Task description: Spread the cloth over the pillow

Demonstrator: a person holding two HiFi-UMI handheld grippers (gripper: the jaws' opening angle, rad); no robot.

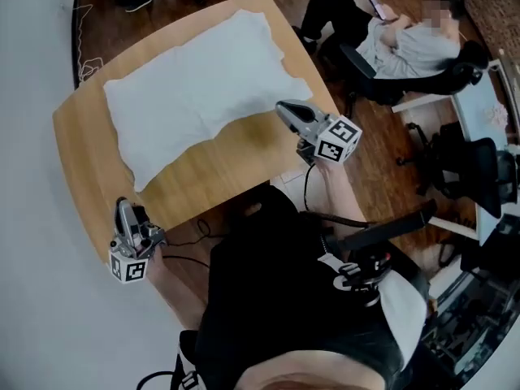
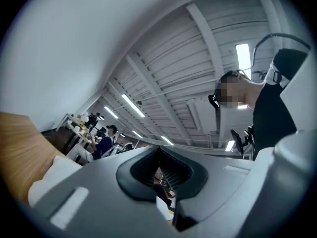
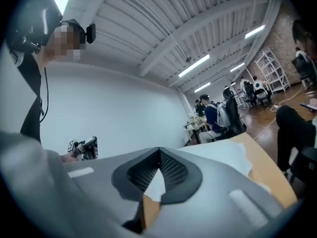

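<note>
A white cloth (image 1: 195,88) lies spread flat over the pillow on the round-cornered wooden table (image 1: 227,169), and the pillow itself is hidden under it. My right gripper (image 1: 284,108) hovers at the cloth's near right corner, jaws shut with nothing between them. From the right gripper view the cloth (image 3: 218,155) lies just beyond the shut gripper (image 3: 159,152). My left gripper (image 1: 122,205) is held off the table's near left edge, pointing up, and is shut and empty. Its own view shows the shut gripper (image 2: 158,150), with a white corner of the cloth (image 2: 54,175) at lower left.
A person sits in an office chair (image 1: 406,43) beyond the table's right side. More dark chairs (image 1: 479,169) and a white desk stand at the right. A white wall runs along the left. Cables hang below the table's near edge.
</note>
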